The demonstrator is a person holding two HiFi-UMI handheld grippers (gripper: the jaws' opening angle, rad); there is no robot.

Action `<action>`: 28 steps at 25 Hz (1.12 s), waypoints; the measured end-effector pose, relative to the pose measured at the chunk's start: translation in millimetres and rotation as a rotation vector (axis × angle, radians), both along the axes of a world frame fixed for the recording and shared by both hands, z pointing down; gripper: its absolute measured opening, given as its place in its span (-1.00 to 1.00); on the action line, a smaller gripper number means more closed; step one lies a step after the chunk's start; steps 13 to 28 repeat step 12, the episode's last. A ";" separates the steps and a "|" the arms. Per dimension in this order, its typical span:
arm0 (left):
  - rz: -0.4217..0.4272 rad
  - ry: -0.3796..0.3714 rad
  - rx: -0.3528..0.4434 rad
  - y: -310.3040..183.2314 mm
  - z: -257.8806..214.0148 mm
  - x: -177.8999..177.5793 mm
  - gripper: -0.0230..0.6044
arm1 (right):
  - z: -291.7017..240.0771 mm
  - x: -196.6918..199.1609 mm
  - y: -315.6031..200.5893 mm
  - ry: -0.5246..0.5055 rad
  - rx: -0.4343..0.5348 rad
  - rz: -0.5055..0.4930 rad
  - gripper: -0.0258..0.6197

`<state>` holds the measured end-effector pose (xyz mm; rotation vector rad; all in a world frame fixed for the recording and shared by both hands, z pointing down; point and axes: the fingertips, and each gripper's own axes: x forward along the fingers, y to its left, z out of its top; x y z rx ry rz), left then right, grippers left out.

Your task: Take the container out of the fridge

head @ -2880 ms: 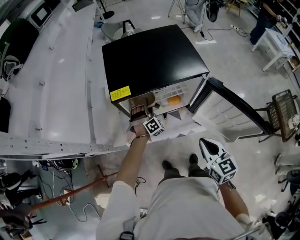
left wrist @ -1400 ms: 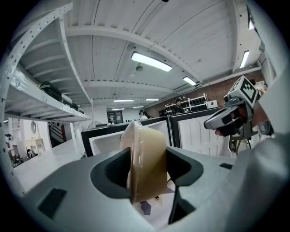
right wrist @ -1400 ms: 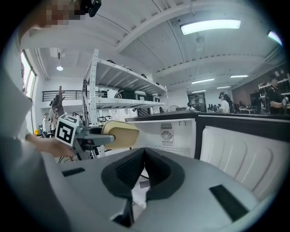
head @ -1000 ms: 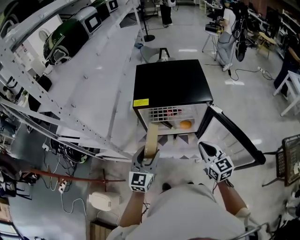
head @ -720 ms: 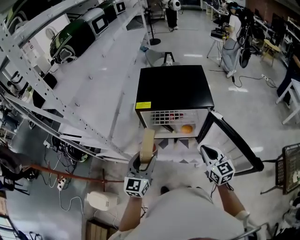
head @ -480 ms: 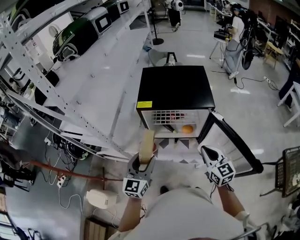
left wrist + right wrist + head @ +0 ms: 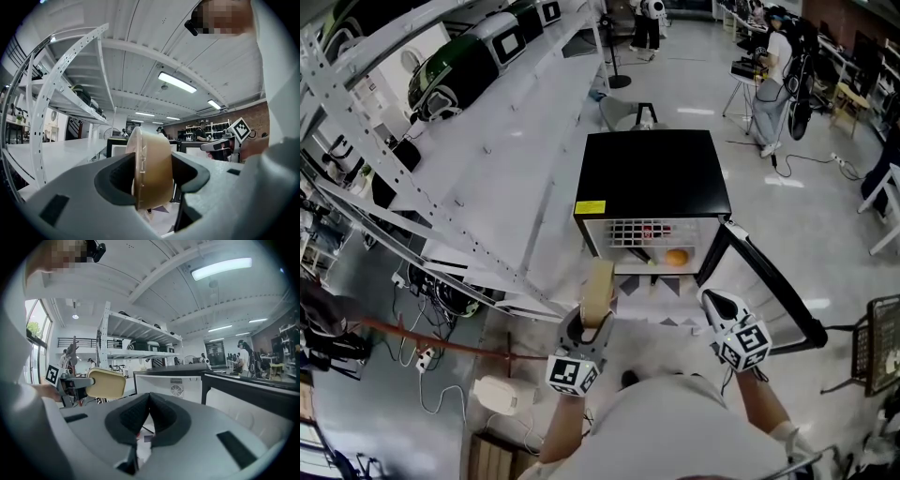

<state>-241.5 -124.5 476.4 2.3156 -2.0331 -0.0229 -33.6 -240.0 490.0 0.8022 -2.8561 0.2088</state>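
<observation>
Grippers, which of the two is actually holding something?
The left gripper: its jaws clamp a tan round plastic container. The right gripper has its jaws shut together, nothing between them.

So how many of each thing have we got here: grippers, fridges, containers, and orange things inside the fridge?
grippers: 2 (left gripper, right gripper)
fridge: 1
container: 1
orange item in the fridge: 1
total: 5

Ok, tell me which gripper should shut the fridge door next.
Probably the right. The right gripper is empty, jaws together, and sits beside the open fridge door; the left gripper is clamped on the container.
</observation>
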 end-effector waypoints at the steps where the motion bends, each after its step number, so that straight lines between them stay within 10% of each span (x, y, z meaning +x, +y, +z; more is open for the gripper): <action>1: 0.002 0.001 0.002 -0.5 -0.4 0.7 -0.21 | 0.5 0.8 -1.0 0.001 0.000 -0.001 -0.90; 28: 0.021 0.012 0.018 -4.4 -4.4 5.9 -0.21 | -1.2 6.0 -7.1 -0.005 0.001 0.010 -0.90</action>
